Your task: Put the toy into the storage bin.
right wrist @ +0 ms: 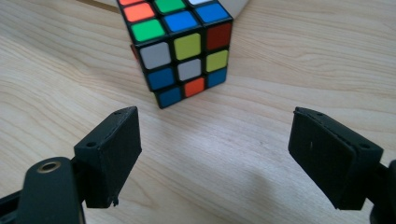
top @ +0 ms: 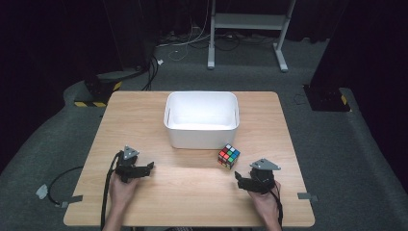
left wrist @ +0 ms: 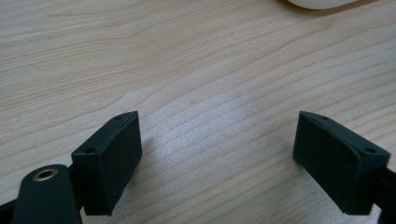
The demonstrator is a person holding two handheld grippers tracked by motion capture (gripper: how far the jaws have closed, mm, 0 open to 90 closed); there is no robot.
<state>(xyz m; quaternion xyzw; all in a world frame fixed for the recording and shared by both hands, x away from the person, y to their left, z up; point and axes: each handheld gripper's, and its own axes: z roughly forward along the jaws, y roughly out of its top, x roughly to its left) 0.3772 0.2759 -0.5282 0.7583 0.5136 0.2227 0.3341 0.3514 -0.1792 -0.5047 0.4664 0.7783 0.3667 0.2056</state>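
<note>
One puzzle cube [top: 229, 156], one white bin [top: 201, 119], two grippers, both open.

Cube [top: 229, 156] just before bin [top: 202, 119], toward table's [top: 144, 115] right

The wooden table [top: 144, 120] stands on grey carpet [top: 337, 144] in a dim room, lit brightly from above while the edges fall off into black. Dark curtains or panels close off the far corners. Behind the table stands a white metal frame [top: 248, 21] on two feet, with cables [top: 185, 43] tangled on the floor beside it. Black floor bases marked with yellow-and-black hazard tape [top: 94, 103] sit at either side.
</note>
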